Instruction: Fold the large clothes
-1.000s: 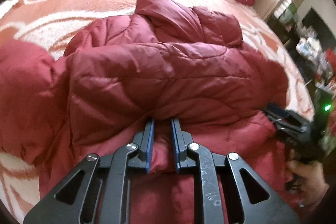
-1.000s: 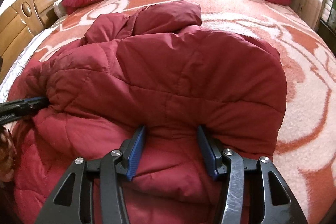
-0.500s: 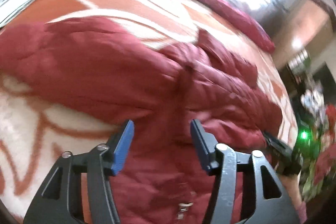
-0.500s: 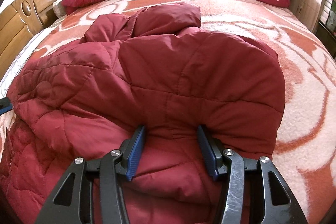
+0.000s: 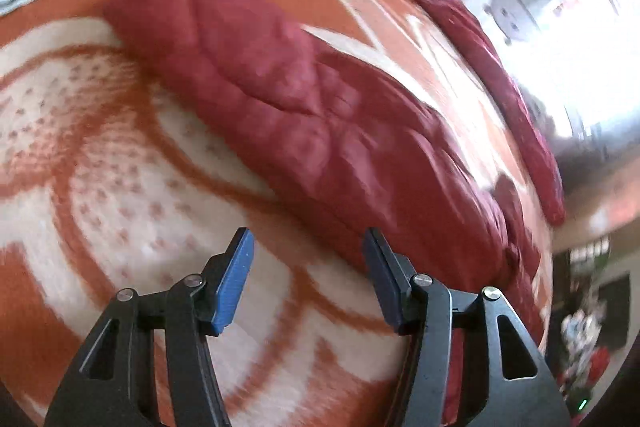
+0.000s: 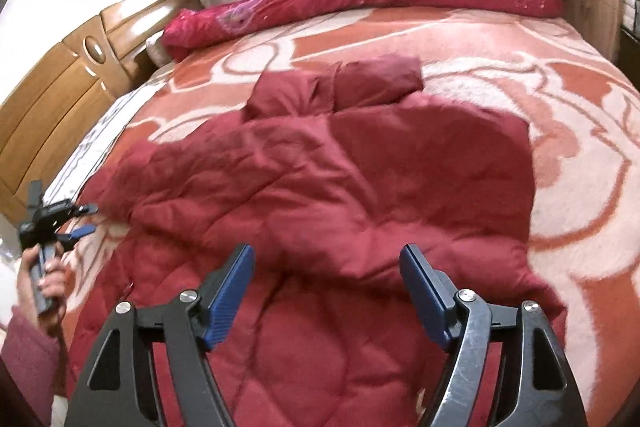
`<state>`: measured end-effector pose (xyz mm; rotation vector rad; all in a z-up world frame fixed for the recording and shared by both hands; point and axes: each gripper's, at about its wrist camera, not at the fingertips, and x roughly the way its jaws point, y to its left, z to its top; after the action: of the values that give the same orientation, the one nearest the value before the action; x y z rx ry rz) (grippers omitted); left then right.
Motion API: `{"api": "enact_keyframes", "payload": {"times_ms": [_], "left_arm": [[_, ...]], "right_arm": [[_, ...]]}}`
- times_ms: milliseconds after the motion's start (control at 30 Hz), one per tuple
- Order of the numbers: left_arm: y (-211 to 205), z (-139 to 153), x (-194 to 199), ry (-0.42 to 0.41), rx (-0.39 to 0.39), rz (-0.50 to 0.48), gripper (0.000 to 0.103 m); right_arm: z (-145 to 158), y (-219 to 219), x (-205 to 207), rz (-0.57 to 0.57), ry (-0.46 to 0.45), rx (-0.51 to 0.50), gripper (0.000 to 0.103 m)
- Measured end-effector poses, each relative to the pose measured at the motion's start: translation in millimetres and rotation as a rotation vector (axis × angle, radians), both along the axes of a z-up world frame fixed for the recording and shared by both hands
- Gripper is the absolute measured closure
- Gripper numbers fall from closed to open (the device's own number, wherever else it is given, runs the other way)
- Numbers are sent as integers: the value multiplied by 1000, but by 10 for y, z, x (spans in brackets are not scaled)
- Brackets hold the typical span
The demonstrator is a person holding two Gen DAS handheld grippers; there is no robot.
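The red padded coat [image 6: 360, 195] lies spread on the bed, on an orange-and-cream blanket [image 6: 580, 155], its upper part folded over the lower so that a doubled edge runs across the middle, with the hood or collar bunched at the far end. The right gripper [image 6: 328, 291] hangs above the near part of the coat with its jaws wide apart; they have just been opening, and nothing is between the blue pads [image 6: 232, 295], which stand clear of the cloth. The left gripper [image 5: 306, 277] is open about halfway, empty, and sits over bare blanket [image 5: 120, 187] just beside the coat's [image 5: 320, 115] edge; its right finger seems to overlap the coat's hem, though the blurred view does not show whether it touches. From the right wrist view the left gripper [image 6: 80, 221] appears at the bed's left side, held in a hand [image 6: 44, 279] with a pink sleeve [image 6: 28, 351], jaws apart and off the coat. A rolled red quilt [image 6: 360, 3] lies along the far edge of the bed, and a wooden headboard [image 6: 72, 83] stands at the left.
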<state>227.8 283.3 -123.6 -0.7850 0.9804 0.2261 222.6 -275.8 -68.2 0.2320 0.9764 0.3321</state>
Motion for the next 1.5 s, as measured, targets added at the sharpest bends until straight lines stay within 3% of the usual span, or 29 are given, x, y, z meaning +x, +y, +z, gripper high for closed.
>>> {"api": "enact_keyframes", "payload": {"times_ms": [267,433,533,567,600,633,667,733,1000,1267,1500], "left_arm": [[496,-254,262,-13,-136,124,47],[606,-285,420,-22,-112,163,47],[557,-261,582,12,-31,151,47],[592,-247,594,17,-11,145,52],[555,-219,642,22,18,136,60],[527,-194,732,20,32,119,80],[496,-173,765,12,35,98,88],[432,-89,787,-5,66,78,92],[-134,527,615,-170,163,-51,95],[-852,1103,429,-313,231,-231,96],[-1520,1300,399,-370,267,-386,96]], "right_arm": [[-15,149,-268,33,34,30,26],[54,154,-380,24,41,56,26],[133,143,-447,18,41,83,26],[172,133,-475,17,38,93,26],[216,121,-504,19,34,101,26],[250,119,-525,22,31,106,26],[287,107,-551,26,26,109,26],[350,57,-598,28,25,104,26],[320,-308,-686,-62,129,171,26],[346,-364,-754,-82,107,203,26],[325,-421,-726,-101,95,234,26]]}}
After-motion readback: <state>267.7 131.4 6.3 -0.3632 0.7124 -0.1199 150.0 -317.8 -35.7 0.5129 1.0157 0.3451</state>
